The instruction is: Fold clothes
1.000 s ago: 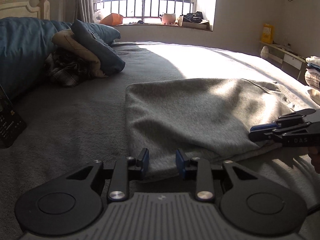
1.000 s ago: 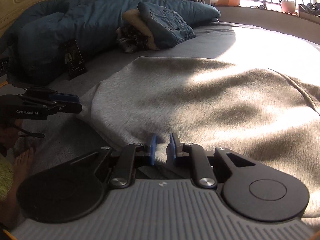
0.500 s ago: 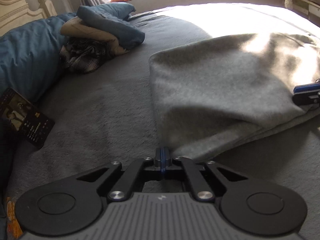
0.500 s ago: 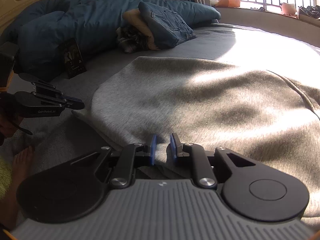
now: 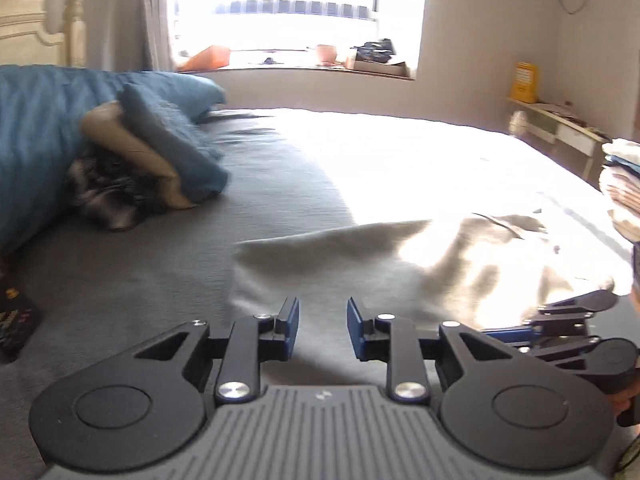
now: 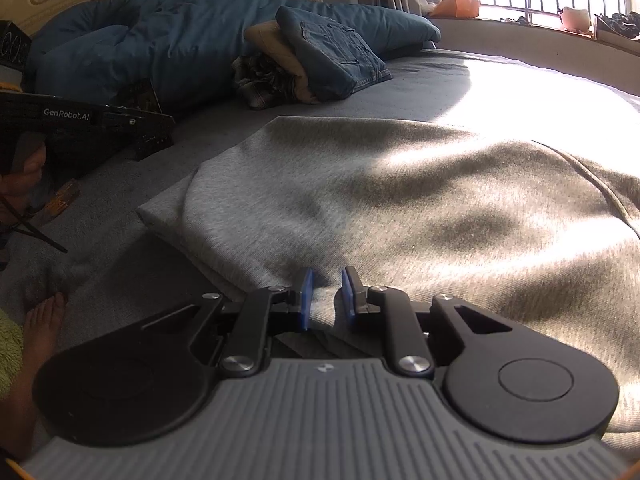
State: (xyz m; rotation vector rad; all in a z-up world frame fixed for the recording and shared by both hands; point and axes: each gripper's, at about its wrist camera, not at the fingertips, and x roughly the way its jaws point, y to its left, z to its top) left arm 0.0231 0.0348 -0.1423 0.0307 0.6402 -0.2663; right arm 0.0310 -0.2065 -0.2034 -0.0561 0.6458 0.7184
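"GenRobot.AI" is written on the left gripper. One gray sweater lies on the bed. Both the left and the right gripper are spread, holding nothing.

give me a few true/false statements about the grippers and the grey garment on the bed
1. The left hand-held gripper is shut on the grey garment. False: its jaws stand apart and hold nothing.
2. The right hand-held gripper has its jaws apart at the garment's near edge. True.
3. The garment lies on the bed. True.
4. Folded jeans sit on top of the garment. False: they lean on a pile near the blue duvet, apart from the garment.
5. Sunlight falls across part of the garment. True.
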